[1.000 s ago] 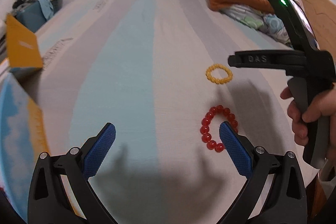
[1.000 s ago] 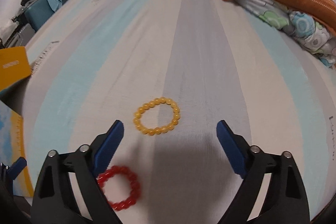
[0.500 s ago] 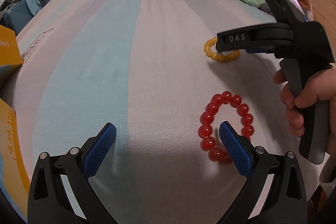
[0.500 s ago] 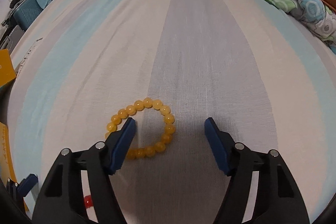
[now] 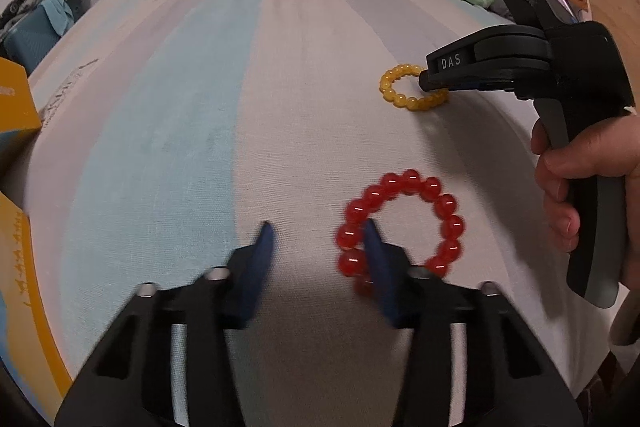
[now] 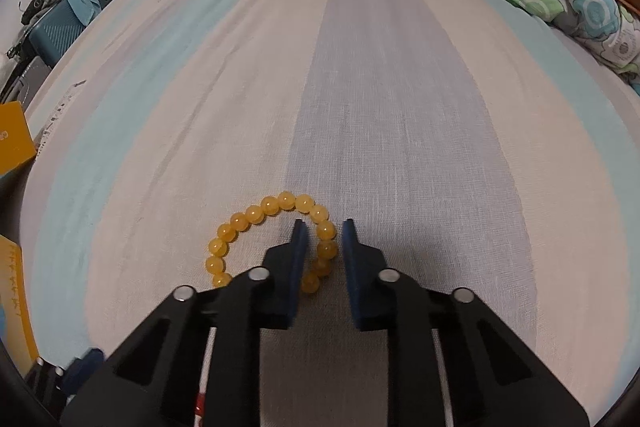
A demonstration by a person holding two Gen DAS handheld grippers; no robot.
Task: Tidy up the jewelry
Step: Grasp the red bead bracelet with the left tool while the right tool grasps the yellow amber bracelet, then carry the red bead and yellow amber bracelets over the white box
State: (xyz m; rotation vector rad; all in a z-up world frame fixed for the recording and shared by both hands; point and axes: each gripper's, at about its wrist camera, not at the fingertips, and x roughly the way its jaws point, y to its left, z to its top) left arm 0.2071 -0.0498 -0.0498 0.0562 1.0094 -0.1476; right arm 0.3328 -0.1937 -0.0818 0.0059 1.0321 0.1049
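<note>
Risk lay mainly in the grip on each bead strand, both bracelets flat on the striped sheet [image 6: 400,107] toward its near edge, well apart from each other.

Left gripper [image 5: 318,239]: partly open, nothing held. Right finger planted inside the loop of the red bracelet [image 5: 444,203], left finger outside it on bare sheet, the loop's left-hand beads between the two. Wide gap on the outer side, so closing would likely have dragged the strand sideways before pinching it. Could also have gathered a fold of cloth with the beads.

Right gripper [image 6: 324,231]: nearly closed, left finger inside the yellow bracelet [image 6: 240,223], right finger outside, the ring's right-hand beads in the narrow gap. Could not be told whether the pads already pressed on the beads.

Round, glossy beads: judged likely to roll or squirt out from flat pads if caught off-centre. Elastic strand judged likely to stretch, swing and slip on a fast lift. Soft bedding under the tips: pressing down too hard could have sunk the beads and spoiled the pinch.

Orange box [image 5: 16,107] at the left edge of the sheet, possibly the destination, not certain.
</note>
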